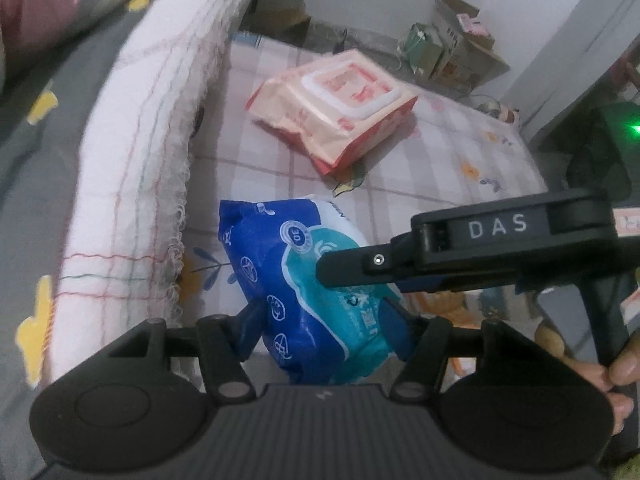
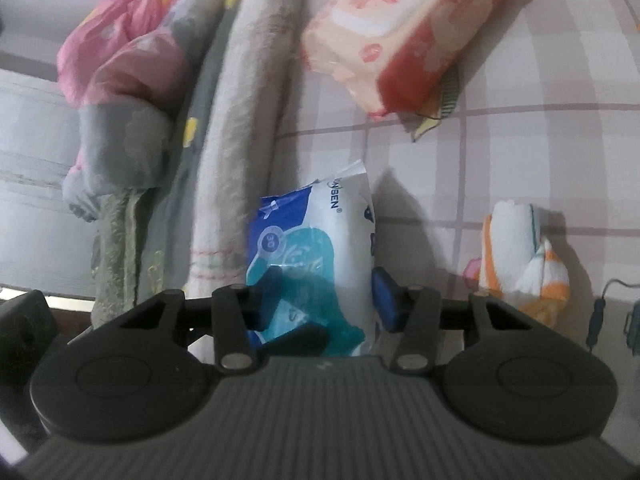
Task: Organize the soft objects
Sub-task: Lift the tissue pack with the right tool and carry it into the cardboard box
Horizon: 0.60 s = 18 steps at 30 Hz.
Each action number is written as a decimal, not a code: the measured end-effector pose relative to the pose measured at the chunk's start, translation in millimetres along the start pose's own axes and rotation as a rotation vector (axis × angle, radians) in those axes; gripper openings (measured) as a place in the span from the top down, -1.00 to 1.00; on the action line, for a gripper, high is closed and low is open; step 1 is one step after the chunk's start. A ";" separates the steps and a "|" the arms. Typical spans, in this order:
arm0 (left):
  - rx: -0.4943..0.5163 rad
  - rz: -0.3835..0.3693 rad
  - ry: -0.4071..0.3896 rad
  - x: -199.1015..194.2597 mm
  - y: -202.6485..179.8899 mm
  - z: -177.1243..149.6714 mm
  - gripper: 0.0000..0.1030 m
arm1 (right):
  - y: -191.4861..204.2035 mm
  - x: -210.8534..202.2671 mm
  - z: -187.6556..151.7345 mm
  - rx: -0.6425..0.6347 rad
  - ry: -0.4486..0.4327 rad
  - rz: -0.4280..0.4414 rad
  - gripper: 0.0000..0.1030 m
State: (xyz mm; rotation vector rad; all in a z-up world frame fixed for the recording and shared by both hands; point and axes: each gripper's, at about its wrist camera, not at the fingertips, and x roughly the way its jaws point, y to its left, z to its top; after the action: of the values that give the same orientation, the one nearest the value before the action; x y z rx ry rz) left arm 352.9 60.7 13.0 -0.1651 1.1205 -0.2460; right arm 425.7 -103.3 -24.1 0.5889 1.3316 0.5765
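Both wrist cameras look steeply down along their fingers, close over the bed point(image 1: 400, 148). They share the blue wipes pack point(image 1: 288, 280) point(image 2: 320, 248) and the farther pink pack point(image 1: 336, 108) point(image 2: 408, 28).

"DAS" – right hand-held gripper point(image 1: 340, 276); "30" – blue wipes pack point(image 1: 280, 280).

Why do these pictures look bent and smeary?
Left wrist view: the fisheye lens curves the folded white checked blanket, and a green light flares at right. Right wrist view: the pink bundle is blurred, and shadow covers the blue-and-teal wipes pack.
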 end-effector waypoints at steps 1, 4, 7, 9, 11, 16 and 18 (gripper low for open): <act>0.003 0.005 -0.013 -8.5 -3.4 -2.1 -0.21 | 4.8 -7.0 -3.3 -0.013 -0.006 0.008 0.08; 0.014 0.017 -0.053 -34.8 -15.7 -7.5 -0.20 | 17.2 -30.6 -14.4 -0.041 -0.031 0.041 0.09; 0.037 0.029 -0.095 -62.3 -33.3 -12.4 -0.19 | 24.2 -59.7 -26.8 -0.056 -0.062 0.080 0.09; 0.058 0.033 -0.120 -79.1 -48.5 -15.5 -0.18 | 25.5 -80.6 -34.6 -0.060 -0.085 0.099 0.09; 0.081 0.031 -0.142 -93.4 -66.5 -19.0 -0.18 | 24.7 -108.3 -45.6 -0.069 -0.118 0.112 0.09; 0.163 -0.010 -0.178 -116.0 -128.2 -26.9 -0.18 | 6.0 -183.3 -76.1 -0.068 -0.213 0.103 0.09; 0.202 -0.051 -0.181 -117.1 -156.7 -29.6 -0.18 | -10.8 -215.9 -88.7 -0.048 -0.258 0.089 0.09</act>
State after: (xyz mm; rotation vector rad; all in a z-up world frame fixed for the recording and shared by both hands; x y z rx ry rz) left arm 260.3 -57.7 141.8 -0.0350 0.9070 -0.3808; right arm 307.1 -253.6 109.9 0.6623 1.0507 0.5824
